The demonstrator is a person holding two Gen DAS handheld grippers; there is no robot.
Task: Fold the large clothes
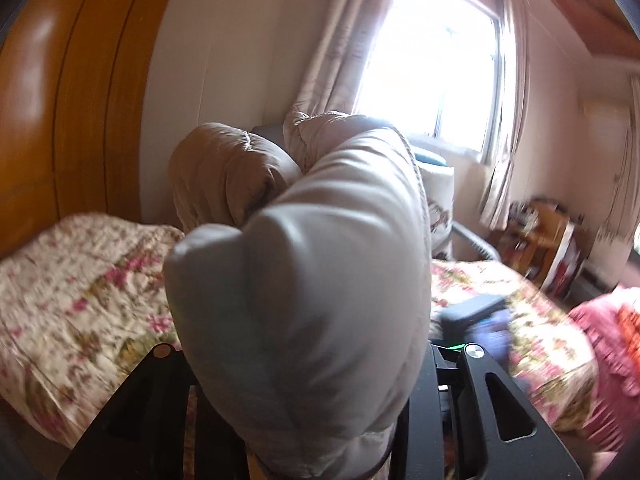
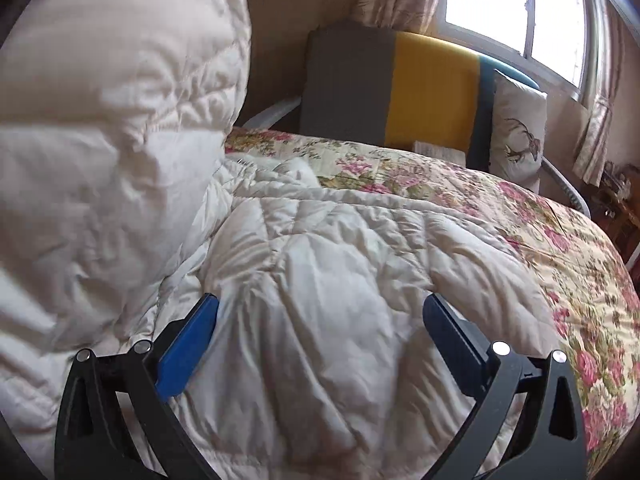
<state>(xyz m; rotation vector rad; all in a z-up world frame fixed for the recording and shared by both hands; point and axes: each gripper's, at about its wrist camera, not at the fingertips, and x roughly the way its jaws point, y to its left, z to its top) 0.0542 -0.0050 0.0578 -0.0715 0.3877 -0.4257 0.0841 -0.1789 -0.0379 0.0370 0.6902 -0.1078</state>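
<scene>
A bed [image 2: 520, 216] under a floral quilt fills most of both views. A padded cream coat [image 2: 320, 288] is spread over its near side in the right wrist view, quilted and creased, with one thick fold raised at the left of that view. In the left wrist view a bunched part of the coat [image 1: 312, 280] stands directly ahead of the camera and hides most of the room beyond. A window [image 1: 432, 60] with pale curtains is seen behind the bed. A headboard [image 2: 400, 88] in grey, yellow and blue panels stands at the far end, with a printed cushion [image 2: 516, 128] leaning just beside it.

The left gripper [image 1: 320, 412] is clamped on the coat: the padded fabric is pinched between its black fingers and bulges up out of them. The picture is blurred.

The right gripper [image 2: 320, 336] is held above the spread coat with its blue pads [image 2: 188, 352] wide apart. Nothing is gripped between them; whether the pads touch the fabric below cannot be told.
</scene>
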